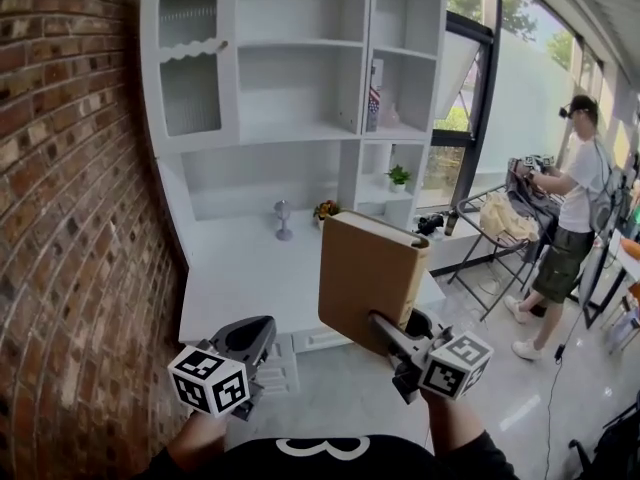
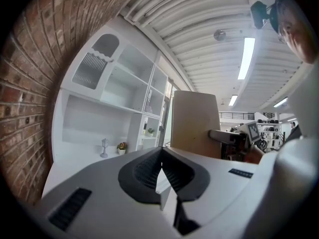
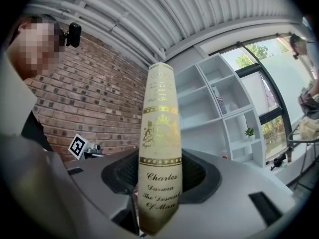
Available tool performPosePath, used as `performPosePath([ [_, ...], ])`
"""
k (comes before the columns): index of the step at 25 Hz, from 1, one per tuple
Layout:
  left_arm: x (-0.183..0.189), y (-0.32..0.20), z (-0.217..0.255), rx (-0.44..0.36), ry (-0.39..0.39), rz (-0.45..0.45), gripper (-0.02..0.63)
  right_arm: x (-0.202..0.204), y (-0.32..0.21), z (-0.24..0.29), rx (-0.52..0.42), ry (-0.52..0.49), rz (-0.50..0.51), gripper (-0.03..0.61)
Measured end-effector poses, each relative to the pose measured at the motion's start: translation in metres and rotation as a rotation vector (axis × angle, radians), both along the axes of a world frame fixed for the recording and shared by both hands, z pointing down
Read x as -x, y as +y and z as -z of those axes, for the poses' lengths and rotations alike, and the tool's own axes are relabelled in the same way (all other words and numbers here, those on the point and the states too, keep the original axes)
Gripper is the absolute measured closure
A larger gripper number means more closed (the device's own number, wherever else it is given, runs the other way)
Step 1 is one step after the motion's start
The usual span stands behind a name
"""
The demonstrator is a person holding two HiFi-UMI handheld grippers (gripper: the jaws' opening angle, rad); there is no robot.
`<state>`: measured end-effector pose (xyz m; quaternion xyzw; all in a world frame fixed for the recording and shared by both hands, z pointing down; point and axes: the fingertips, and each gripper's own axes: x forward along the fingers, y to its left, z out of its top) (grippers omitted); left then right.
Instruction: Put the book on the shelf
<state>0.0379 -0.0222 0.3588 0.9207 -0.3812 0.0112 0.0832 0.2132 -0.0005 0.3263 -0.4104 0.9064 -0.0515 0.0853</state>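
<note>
"Tan cover, cream spine with gilt lettering: where is the book [image 1: 368, 273] recorded?" it was asked.

"It is recorded in the air, short of the table's [image 1: 235, 278] front edge and nearer its right corner. It is stood upright with the spine turned toward the holder. It is clamped low down by the fingers [image 3: 198, 173] of the right gripper [image 1: 385, 330], one finger on each cover. The upright hold is judged to suit sliding it into a compartment spine outward."

"And the left gripper [image 1: 250, 340]?"

"Its fingers [image 2: 144, 171] are found closed together on nothing. It is carried level beside the book, apparently in reserve for steadying."

"What is noted of the shelf [image 1: 300, 130] and the room?"

"The shelf is a white unit along the table's rear edge, set against a brick wall [image 1: 70, 218]. Most compartments are bare. What seem to be books [image 1: 376, 96] are seen in an upper right one, with a small green plant [image 1: 399, 176] below. A little lamp figure [image 1: 284, 220] and a flower pot [image 1: 326, 211] are stood toward the table's back edge. A grey floor, tall windows and a person [image 1: 570, 198] at the far right are also noted. Placement is not yet made."
</note>
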Motion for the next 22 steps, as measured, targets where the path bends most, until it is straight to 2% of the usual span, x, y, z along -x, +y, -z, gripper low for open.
performPosePath([
  [7, 0.006, -0.011, 0.005, 0.006, 0.014, 0.078, 0.614, -0.003, -0.015, 0.013, -0.045, 0.010, 0.029, 0.379],
  [12, 0.022, -0.033, 0.019, -0.032, 0.047, 0.132, 0.614, 0.009, -0.038, 0.033, -0.032, -0.060, 0.061, 0.380],
  [15, 0.033, -0.055, 0.020, -0.032, 0.066, 0.145, 0.614, 0.014, -0.063, 0.040, -0.032, -0.083, 0.069, 0.380],
  [19, 0.047, -0.096, 0.020, -0.024, 0.083, 0.145, 0.614, 0.019, -0.107, 0.048, -0.077, -0.035, 0.053, 0.380],
  [22, 0.056, -0.138, 0.024, -0.030, 0.078, 0.145, 0.614, 0.023, -0.145, 0.060, -0.094, -0.036, 0.035, 0.380],
])
